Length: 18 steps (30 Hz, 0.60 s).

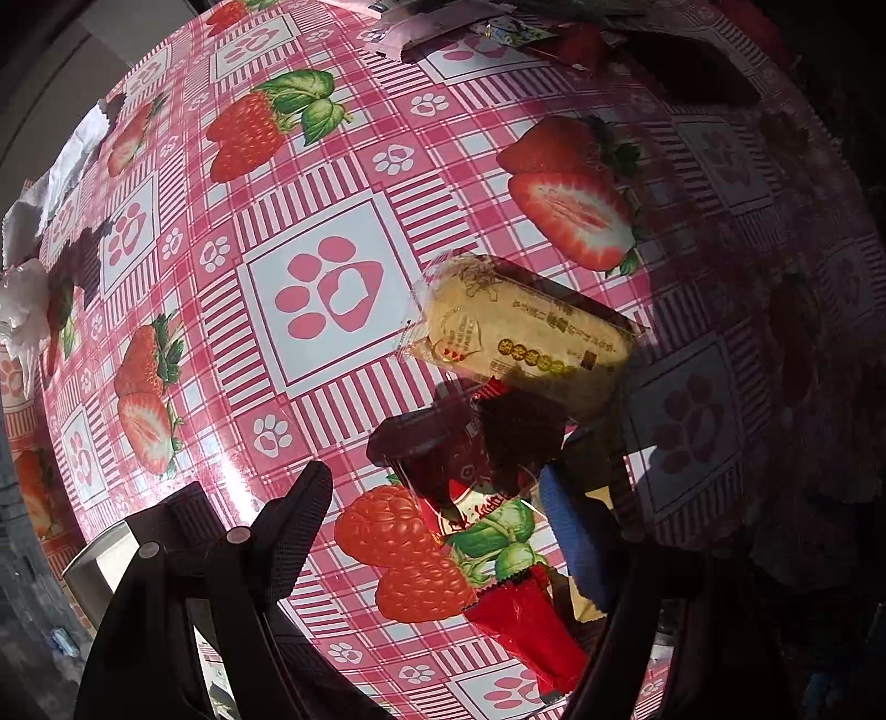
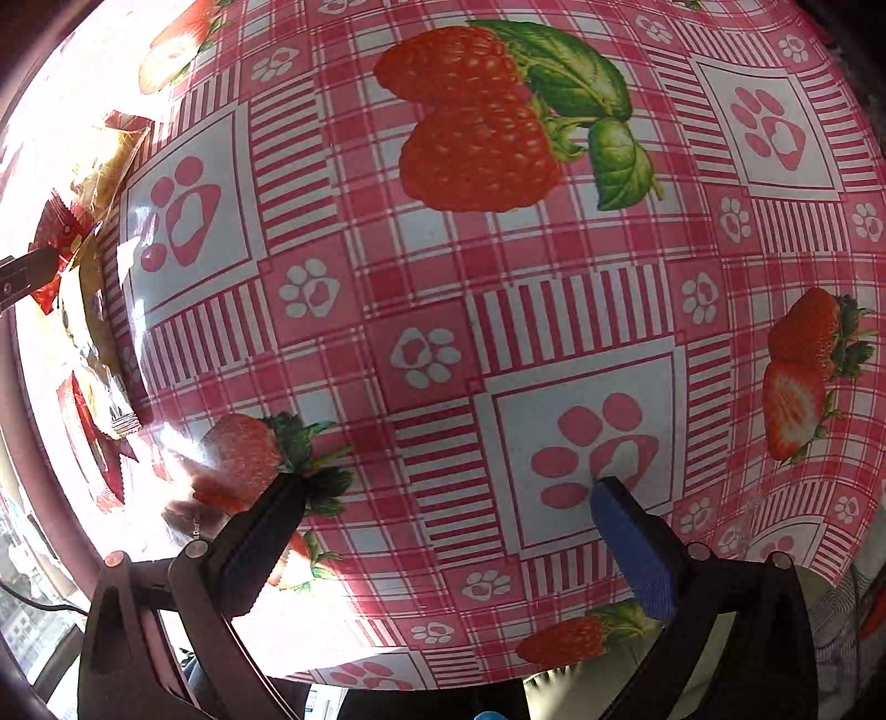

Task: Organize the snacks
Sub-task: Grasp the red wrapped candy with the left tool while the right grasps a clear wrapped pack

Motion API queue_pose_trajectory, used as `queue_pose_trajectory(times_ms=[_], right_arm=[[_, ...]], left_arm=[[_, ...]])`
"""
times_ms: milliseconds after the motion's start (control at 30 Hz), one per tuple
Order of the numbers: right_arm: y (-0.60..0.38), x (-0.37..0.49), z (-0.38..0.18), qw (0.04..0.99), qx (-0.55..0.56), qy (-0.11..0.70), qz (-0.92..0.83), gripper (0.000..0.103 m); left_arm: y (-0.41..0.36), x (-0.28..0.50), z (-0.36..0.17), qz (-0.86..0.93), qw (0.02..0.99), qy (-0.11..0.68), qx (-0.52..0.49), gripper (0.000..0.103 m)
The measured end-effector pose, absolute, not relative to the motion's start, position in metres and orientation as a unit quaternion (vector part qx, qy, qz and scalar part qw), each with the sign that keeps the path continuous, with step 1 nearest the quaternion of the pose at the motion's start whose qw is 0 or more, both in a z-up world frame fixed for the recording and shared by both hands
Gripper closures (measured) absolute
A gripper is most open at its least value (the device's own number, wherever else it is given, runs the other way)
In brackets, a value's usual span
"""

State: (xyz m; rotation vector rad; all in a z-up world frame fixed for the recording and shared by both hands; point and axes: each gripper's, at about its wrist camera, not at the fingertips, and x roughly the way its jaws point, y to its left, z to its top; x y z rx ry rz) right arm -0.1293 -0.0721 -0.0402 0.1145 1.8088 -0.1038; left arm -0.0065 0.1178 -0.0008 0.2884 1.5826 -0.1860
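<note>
In the left wrist view my left gripper (image 1: 437,487) is open above the table, its blue-padded right finger (image 1: 576,531) beside a red snack packet (image 1: 498,548) that lies between the fingers. A yellow cake packet (image 1: 526,332) lies just beyond, overlapping a dark red packet (image 1: 520,437). In the right wrist view my right gripper (image 2: 448,487) is open and empty over bare tablecloth. A pile of red and yellow snack packets (image 2: 88,288) lies at the far left.
The table wears a pink checked cloth with strawberries and paw prints (image 1: 332,293). Crumpled white wrappers (image 1: 27,277) lie at its left edge and more packets (image 1: 443,22) at the far edge. The near table edge (image 2: 443,670) shows in the right wrist view.
</note>
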Motion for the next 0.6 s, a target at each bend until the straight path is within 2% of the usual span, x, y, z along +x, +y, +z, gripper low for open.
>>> queue_pose_trajectory(times_ms=[67, 100, 133, 167, 267, 300, 333, 433, 500, 600], right_arm=[[-0.073, -0.135, -0.042, 0.618, 0.050, 0.783, -0.045, 0.000], [-0.073, -0.136, -0.042, 0.620, 0.050, 0.782, -0.045, 0.000], [-0.082, -0.135, -0.039, 0.622, 0.049, 0.780, -0.045, 0.000], [-0.085, -0.134, -0.039, 0.624, 0.049, 0.778, -0.045, 0.000], [-0.087, -0.139, -0.043, 0.629, 0.048, 0.775, -0.046, 0.000], [-0.083, -0.139, -0.042, 0.629, 0.048, 0.774, -0.046, 0.000], [-0.078, -0.141, -0.038, 0.629, 0.049, 0.774, -0.047, 0.000], [-0.079, -0.138, -0.038, 0.630, 0.048, 0.774, -0.047, 0.000], [-0.079, -0.136, -0.037, 0.631, 0.048, 0.773, -0.048, 0.000], [-0.079, -0.135, -0.037, 0.634, 0.048, 0.771, -0.048, 0.000]], left_arm=[[0.111, -0.004, -0.006, -0.084, 0.688, 0.710, 0.129, 0.023], [0.109, -0.003, -0.007, -0.086, 0.688, 0.710, 0.127, 0.027], [0.107, -0.001, -0.009, -0.091, 0.686, 0.712, 0.119, 0.031], [0.104, 0.001, -0.012, -0.094, 0.682, 0.717, 0.111, 0.041], [0.098, 0.001, -0.012, -0.093, 0.683, 0.716, 0.109, 0.050], [0.096, 0.000, -0.011, -0.094, 0.685, 0.714, 0.110, 0.059], [0.094, -0.002, -0.011, -0.093, 0.684, 0.715, 0.111, 0.062], [0.107, -0.010, -0.011, -0.077, 0.684, 0.717, 0.112, 0.061], [0.112, -0.015, -0.011, -0.067, 0.690, 0.711, 0.116, 0.050], [0.118, -0.019, -0.015, -0.070, 0.692, 0.706, 0.130, 0.042]])
